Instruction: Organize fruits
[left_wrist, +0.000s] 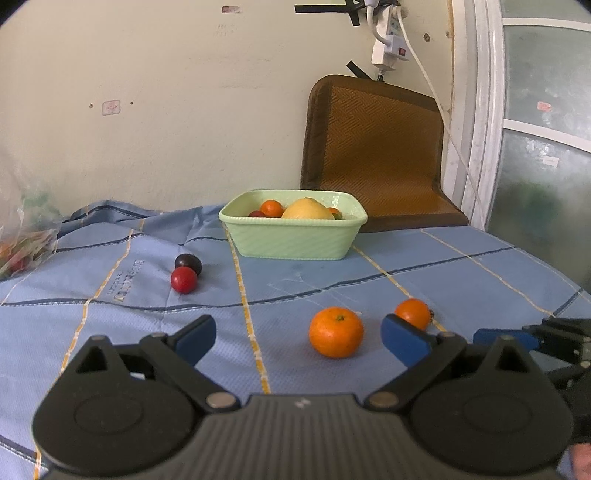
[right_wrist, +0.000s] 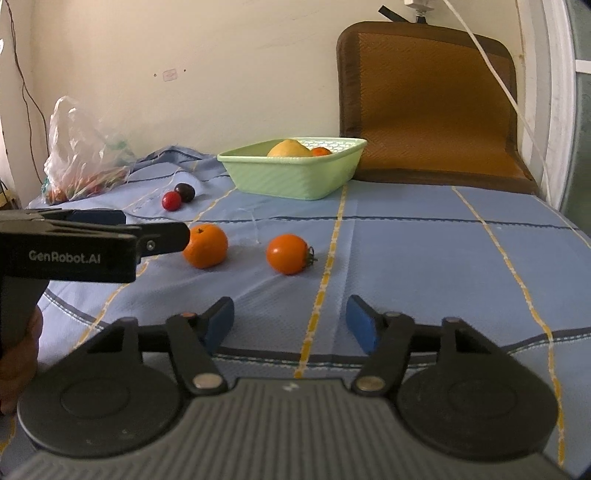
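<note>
a pale green ribbed plastic basket is sitting at the upper middle of the left wrist view, already holding a large yellow fruit and some small orange ones. four pieces are still lying loose on the blue checked cloth: a round orange mandarin at lower centre, an orange stemmed tomato to its right, and a small red tomato touching a dark plum at centre left. so the job looks roughly half done. the left gripper is standing spread and empty, the right gripper likewise parted, pinching nothing. a clear plastic bag is sitting upper left, a brown woven mat leaning upper right; nothing is blocking the fruit.
</note>
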